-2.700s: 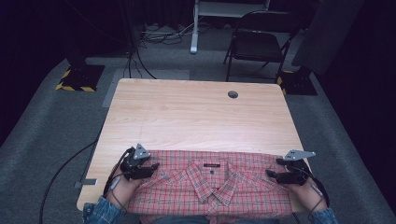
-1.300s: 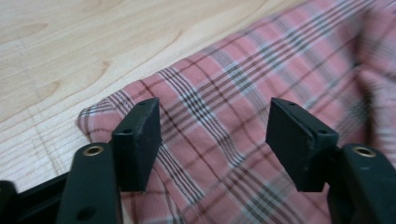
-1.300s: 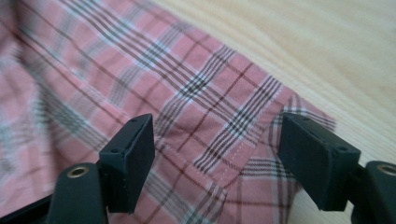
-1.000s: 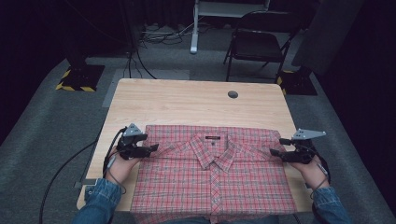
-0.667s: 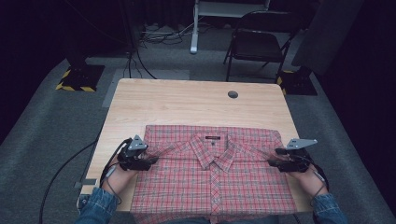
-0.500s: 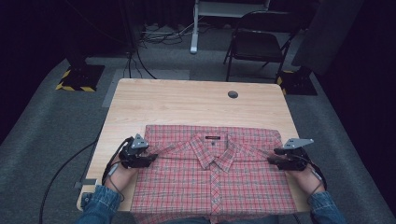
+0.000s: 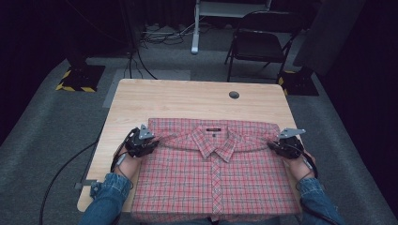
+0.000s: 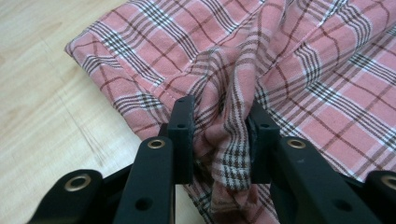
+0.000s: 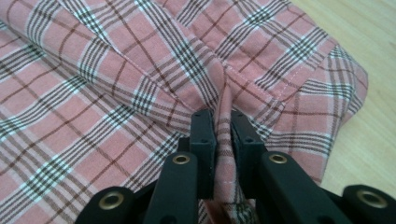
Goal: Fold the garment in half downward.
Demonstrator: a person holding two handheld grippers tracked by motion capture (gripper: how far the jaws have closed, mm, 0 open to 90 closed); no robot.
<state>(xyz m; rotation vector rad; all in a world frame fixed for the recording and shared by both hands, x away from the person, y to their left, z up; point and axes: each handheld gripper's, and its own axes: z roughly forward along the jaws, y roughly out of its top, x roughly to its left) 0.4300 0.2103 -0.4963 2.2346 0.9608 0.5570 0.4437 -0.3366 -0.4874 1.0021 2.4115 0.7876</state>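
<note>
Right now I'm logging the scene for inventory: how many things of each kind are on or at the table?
shirt: 1
table: 1
grippers, left gripper and right gripper: 2
chair: 1
Total: 5

No text, brand, number or sign can be read anywhere. The shirt (image 7: 216, 173) has a small dark label (image 7: 213, 130) inside its collar, midway between the two sets of fingers, but it is too small and blurred to make out any writing on it.
</note>
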